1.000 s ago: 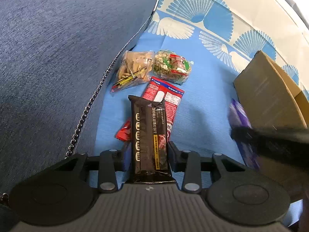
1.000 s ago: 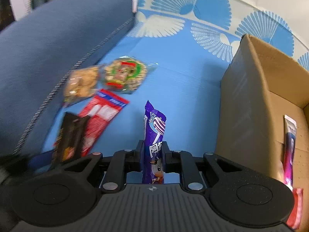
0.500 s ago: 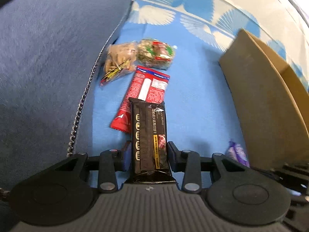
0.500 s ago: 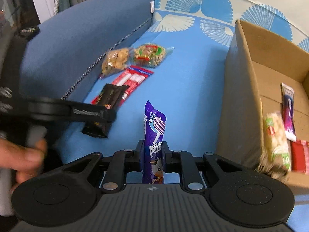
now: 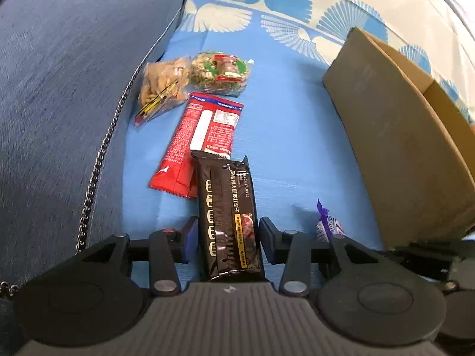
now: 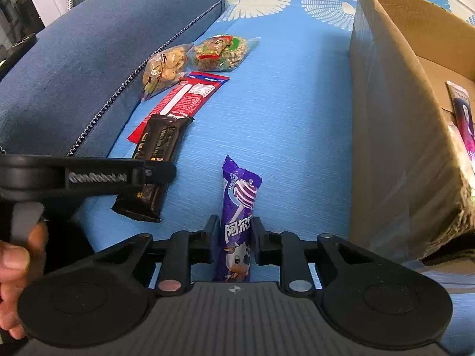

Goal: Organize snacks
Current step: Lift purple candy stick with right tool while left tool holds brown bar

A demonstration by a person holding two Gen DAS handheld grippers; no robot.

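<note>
**Two snacks, two tools, both grips going loose**

The left tool (image 5: 227,231) points down at the sofa seat (image 5: 297,148), which has a light blue cover. A black snack pack (image 5: 227,207) sits between its two fingers. The jaws have just been opening. They are partly open now, and I can see a thin gap beside the pack, so the pads do not squeeze it. From the other side, the low end of the pack looks like it is down by the blue cover. A hand (image 6: 14,267) holds this tool by its handle.

The right tool (image 6: 234,231) points down too. A purple candy pack (image 6: 239,207) stands between its fingers, pointing away from the tool. These jaws have also just been opening, only a little. The fingers are very close to the pack but do not pinch it.

A red pack (image 5: 204,130) lies flat near the left edge of the seat, next to the dark blue cushion (image 5: 59,89). The black pack's far end covers a bit of it. Past the red pack lie a clear bag of brown bites (image 5: 161,86) and a clear bag with red and green (image 5: 221,72), side by side and touching.

A brown cardboard box (image 6: 386,118) stands open on the right side of the seat. A pink pack (image 6: 463,115) lies inside it.
</note>
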